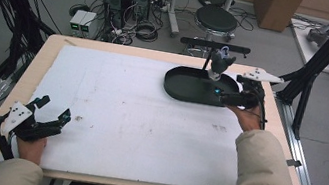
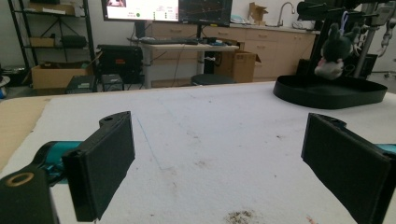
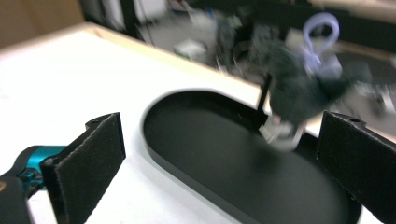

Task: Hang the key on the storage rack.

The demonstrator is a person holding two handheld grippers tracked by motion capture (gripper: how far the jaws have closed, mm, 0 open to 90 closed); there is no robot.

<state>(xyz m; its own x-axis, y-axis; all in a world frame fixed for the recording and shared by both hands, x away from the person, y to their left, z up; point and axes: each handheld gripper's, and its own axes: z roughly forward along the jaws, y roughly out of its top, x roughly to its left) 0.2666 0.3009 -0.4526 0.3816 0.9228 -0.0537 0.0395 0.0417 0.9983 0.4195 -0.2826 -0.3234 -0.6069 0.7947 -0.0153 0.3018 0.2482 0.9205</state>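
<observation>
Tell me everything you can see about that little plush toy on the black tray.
The plush toy is small, dark grey and fuzzy, with two upright ears, a paler whitish underside and a pale lilac loop on top. It stands upright at the far edge of the black oval tray, near the table's far right corner, beside a thin black post rising from the tray. Whether it hangs from the loop or rests on the tray is unclear. The open right gripper is near the toy, without touching it.
</observation>
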